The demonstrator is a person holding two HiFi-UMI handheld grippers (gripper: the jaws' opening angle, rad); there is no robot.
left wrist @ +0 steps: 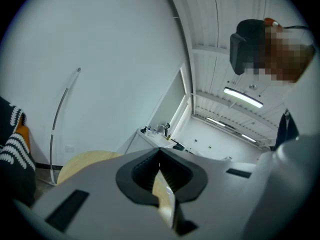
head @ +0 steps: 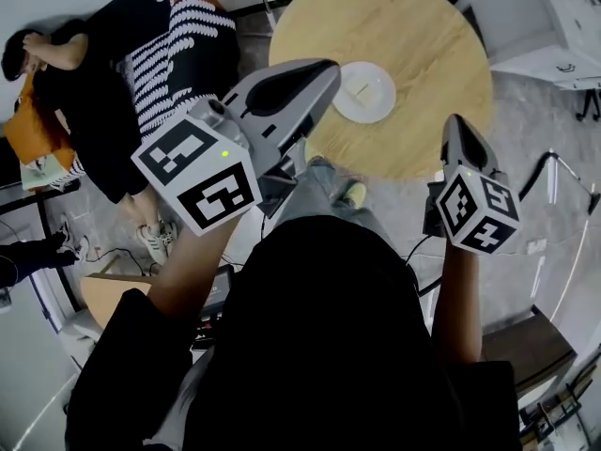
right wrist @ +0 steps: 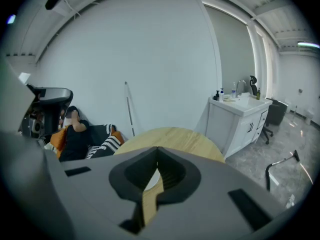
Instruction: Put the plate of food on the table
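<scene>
Wooden round table is seen to carry the white plate near its close edge, lying just past the tip of the raised left gripper and farther from the right gripper, both pairs of jaws being clenched on nothing

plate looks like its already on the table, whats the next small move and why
Probably just draw both grippers back toward the body and rest; nothing seems left to carry. The plate sits flat on the round table, touched by neither gripper. The left gripper and right gripper are both shut with nothing between their jaws.
</scene>
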